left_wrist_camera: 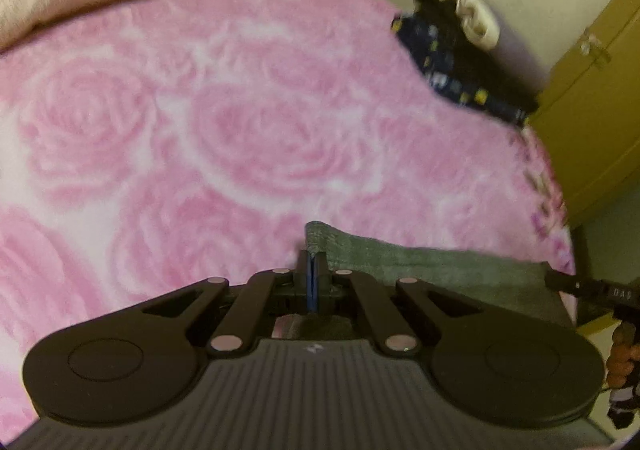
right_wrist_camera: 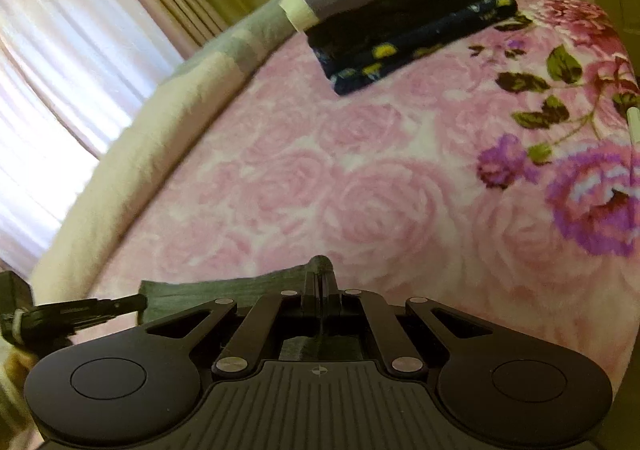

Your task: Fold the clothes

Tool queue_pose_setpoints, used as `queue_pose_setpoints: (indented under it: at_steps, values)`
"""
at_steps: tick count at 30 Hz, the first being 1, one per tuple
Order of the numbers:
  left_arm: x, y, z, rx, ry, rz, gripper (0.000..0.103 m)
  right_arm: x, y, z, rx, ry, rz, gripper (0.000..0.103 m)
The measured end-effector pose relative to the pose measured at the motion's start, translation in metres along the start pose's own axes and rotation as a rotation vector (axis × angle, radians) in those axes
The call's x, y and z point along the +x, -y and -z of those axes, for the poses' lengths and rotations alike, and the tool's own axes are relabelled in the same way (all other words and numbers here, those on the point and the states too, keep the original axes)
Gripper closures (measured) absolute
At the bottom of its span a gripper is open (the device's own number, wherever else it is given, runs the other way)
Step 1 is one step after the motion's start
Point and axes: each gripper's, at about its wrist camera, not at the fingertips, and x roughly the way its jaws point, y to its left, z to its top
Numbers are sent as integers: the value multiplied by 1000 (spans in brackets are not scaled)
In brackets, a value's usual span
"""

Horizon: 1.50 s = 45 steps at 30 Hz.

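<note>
- Nearest us, our left gripper (left_wrist_camera: 311, 264) is pinched together on one corner of the grey-green garment (left_wrist_camera: 420, 262).
- Our right gripper (right_wrist_camera: 321, 278) is clamped on its other corner, the cloth (right_wrist_camera: 224, 292) stretched between them.
- Beyond both lies the pink rose blanket (right_wrist_camera: 360, 177).
- Far ahead of the right gripper sits a stack of folded clothes (right_wrist_camera: 400, 9).

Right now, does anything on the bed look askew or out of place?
Nothing stands out. Both grippers, left and right, are shut on the grey-green cloth, stretched between them over the pink blanket. The folded stack at the far end looks tidy.
</note>
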Motion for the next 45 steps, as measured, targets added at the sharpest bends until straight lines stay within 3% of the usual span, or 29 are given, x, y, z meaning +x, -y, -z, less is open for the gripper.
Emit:
queue_pose_setpoints:
  at_steps: [2,4,5,7,10,15,20,22,23,24,25,26,27,28,31,34,38,39,40,42,44,45]
  values:
    - [2,2,3,2,7,-28,99,13,7,4,25,-46,20,103]
    - [-7,1,5,-47,17,-35,86,14,13,3,81,-65,15,102]
    - [-15,0,9,-69,25,-37,81,10,16,2,107,-63,11,92]
    - [-35,-6,19,-133,27,-40,78,-9,19,4,161,-28,35,30]
    - [-69,-11,46,-286,-4,-17,77,-39,25,10,265,-18,28,29]
    - [-106,-3,110,-575,-47,78,60,-84,34,56,576,-65,-66,30]
    - [-91,-2,157,-876,-11,160,60,-85,33,98,760,-69,-145,30]
    - [-81,-2,164,-931,13,170,60,-86,32,115,834,-70,-177,30]
    - [-76,-1,166,-939,20,167,62,-84,32,119,846,-61,-182,30]
    - [-72,-2,166,-937,28,163,66,-79,32,119,845,-47,-181,38]
    - [-70,-3,166,-931,42,170,70,-78,31,119,835,-42,-171,56]
    - [-69,-4,164,-913,49,169,91,-77,31,119,820,-42,-155,61]
    - [-68,-6,161,-881,47,166,98,-76,31,118,805,-41,-140,68]
    - [-69,-7,158,-849,48,165,99,-76,31,117,790,-41,-124,78]
    - [-77,-4,149,-712,56,173,99,-74,31,115,745,-40,-78,85]
    - [-80,2,147,-583,41,156,99,-72,30,113,699,-39,-32,87]
    - [-72,10,156,-525,28,77,92,-67,30,112,638,-42,20,85]
    - [-74,12,156,-530,31,63,88,-66,30,111,626,-44,24,79]
    - [-77,15,155,-534,36,45,87,-67,29,109,614,-44,32,66]
    - [-89,17,157,-544,49,-5,80,-78,18,103,521,-16,98,53]
    - [-102,24,155,-522,67,-57,81,-92,6,96,412,18,174,53]
    - [-105,33,150,-463,69,-70,81,-98,-1,94,351,30,208,53]
